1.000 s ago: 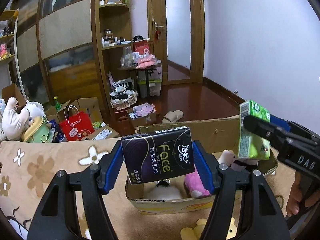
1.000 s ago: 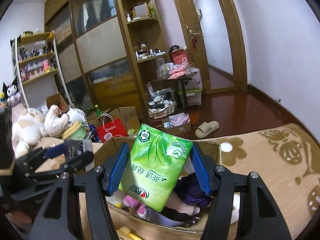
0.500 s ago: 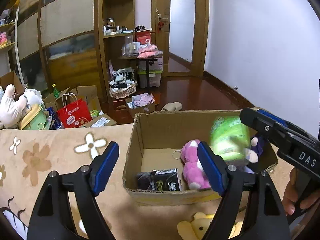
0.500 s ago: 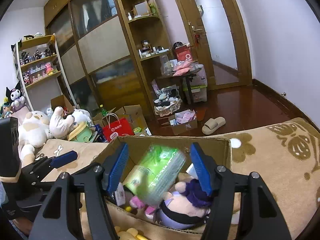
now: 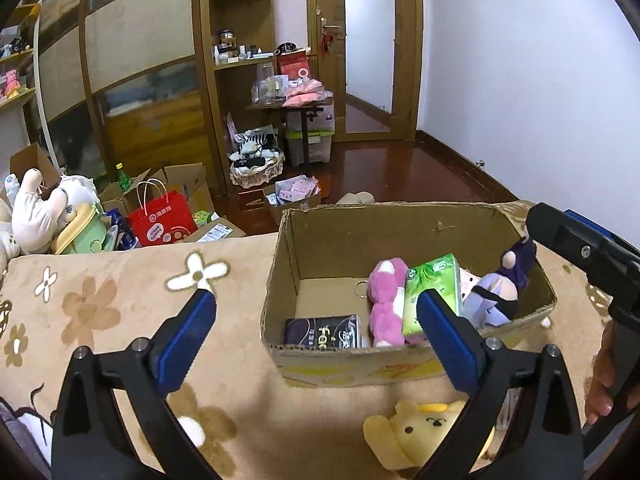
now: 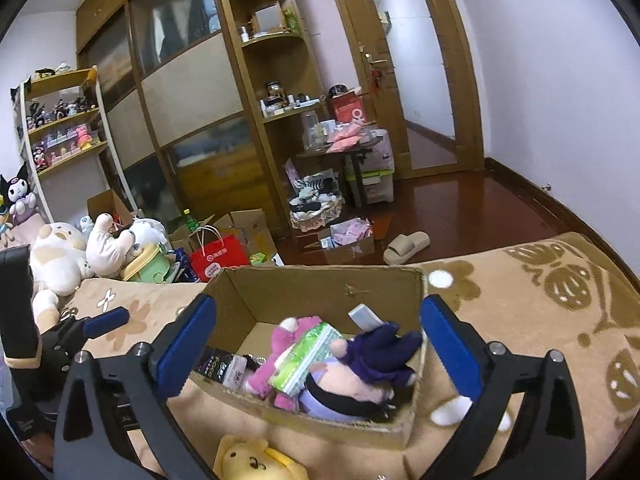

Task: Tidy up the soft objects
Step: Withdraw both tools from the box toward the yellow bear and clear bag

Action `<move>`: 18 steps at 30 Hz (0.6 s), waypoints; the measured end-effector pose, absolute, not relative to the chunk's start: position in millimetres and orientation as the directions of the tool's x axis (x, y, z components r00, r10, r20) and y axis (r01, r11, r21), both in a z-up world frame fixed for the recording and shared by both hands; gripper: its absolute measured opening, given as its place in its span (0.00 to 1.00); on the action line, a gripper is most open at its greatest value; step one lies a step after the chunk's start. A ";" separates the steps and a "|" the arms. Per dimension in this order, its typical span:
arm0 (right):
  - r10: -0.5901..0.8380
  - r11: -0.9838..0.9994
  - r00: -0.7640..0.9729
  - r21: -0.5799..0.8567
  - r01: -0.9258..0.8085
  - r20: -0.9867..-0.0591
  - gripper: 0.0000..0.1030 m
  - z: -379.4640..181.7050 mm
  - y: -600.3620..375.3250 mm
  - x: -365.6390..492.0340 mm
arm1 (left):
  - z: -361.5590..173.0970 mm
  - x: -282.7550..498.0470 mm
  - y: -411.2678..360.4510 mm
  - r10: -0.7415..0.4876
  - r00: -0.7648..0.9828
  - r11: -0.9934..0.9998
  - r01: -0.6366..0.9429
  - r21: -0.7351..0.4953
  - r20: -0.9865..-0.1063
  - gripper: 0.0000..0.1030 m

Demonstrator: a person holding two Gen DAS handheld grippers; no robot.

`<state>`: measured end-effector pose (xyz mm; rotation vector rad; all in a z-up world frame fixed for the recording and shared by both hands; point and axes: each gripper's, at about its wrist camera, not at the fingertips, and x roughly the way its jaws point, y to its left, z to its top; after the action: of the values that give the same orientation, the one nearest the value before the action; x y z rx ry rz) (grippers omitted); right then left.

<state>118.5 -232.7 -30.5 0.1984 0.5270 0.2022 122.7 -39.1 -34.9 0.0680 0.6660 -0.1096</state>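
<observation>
Left gripper and right gripper both spread wide, nothing between the fingers, both hovering at the near side of the cardboard box on the flowered blanket. Inside the box: black tissue pack flat at near left, green tissue pack leaning between the pink plush and purple plush. Yellow plush lies on the blanket just outside the box's near wall.
</observation>
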 end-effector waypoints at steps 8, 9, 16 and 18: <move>0.189 0.974 0.856 0.204 -0.100 -0.482 1.00 -18.4 -245.1 92.3 | -21.4 93.6 -41.0 -0.070 0.794 0.989 0.132 0.059 -0.604 0.97; 0.177 0.977 0.862 0.193 -0.094 -0.475 1.00 -16.3 -246.4 87.3 | -19.7 89.8 -40.9 -0.072 0.793 0.990 0.132 0.057 -0.605 0.97; 0.138 0.986 0.867 0.144 -0.078 -0.478 1.00 -8.0 -248.9 59.8 | -6.6 62.3 -33.1 -0.069 0.796 0.994 0.109 0.031 -0.601 0.97; 0.136 0.987 0.866 0.139 -0.077 -0.482 1.00 -6.8 -249.1 53.6 | -3.0 52.8 -34.2 -0.065 0.799 0.994 0.108 0.036 -0.597 0.97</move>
<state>53.6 -249.1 -6.8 0.1165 0.5121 0.1117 52.8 -34.2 -3.0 0.0689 0.6381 -0.0927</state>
